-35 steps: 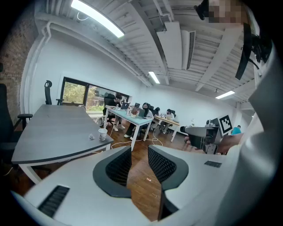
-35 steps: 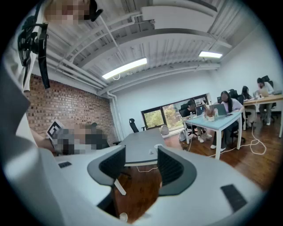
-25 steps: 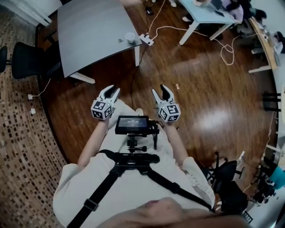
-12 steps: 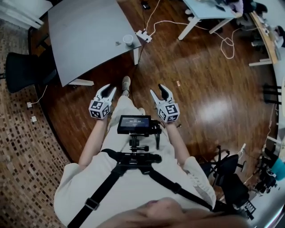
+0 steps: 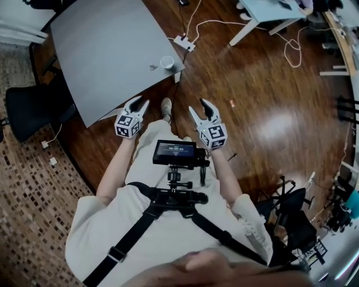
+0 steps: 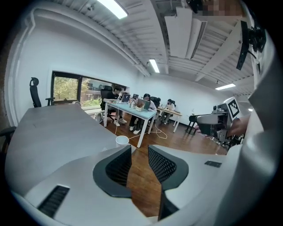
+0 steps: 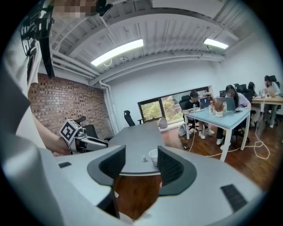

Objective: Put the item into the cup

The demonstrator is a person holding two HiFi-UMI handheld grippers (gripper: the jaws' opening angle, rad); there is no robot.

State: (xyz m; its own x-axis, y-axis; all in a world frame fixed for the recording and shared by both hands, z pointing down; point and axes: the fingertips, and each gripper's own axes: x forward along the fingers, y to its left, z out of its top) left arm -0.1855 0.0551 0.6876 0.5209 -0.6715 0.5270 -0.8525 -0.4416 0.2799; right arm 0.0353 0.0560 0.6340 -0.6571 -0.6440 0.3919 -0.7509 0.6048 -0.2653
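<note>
Carpet (image 5: 28,185): a speckled strip ran down the far left, beside the dark wood floor (image 5: 263,89).
Chair (image 5: 31,109): a black office chair stood at the left edge of the tabletop.
Tabletop (image 5: 101,45): large, grey and mostly bare, it filled the upper left of the head view.
Item (image 5: 152,67): a small pale object lay on the tabletop near its right corner, just beside the cup and outside it; the right gripper view also showed it (image 7: 143,159) left of the cup.
Cup (image 5: 166,61): white and upright, it stood at the tabletop's right corner, well apart from both claws; it appeared in both gripper views (image 6: 122,140) (image 7: 153,156).
Left claw (image 5: 140,103): it was held in the air off the tabletop's near edge, its jaws apart with nothing gripped; only wood floor showed through the gap (image 6: 139,152).
Shoe (image 5: 166,107): the person's pale shoe rested on the floor between the two claws.
Monitor (image 5: 175,152): a small screen sat on a chest rig below the claws.
Right claw (image 5: 199,107): it was held level with the left one, jaws parted and empty; the distant tabletop corner, item and cup showed through the gap (image 7: 141,154).
Power strip (image 5: 184,43): white, it lay on the floor just beyond the cup's corner, with a cable trailing right.
Pale blue tabletop (image 5: 269,11): it stood at the top right; the gripper views showed people seated at it.
</note>
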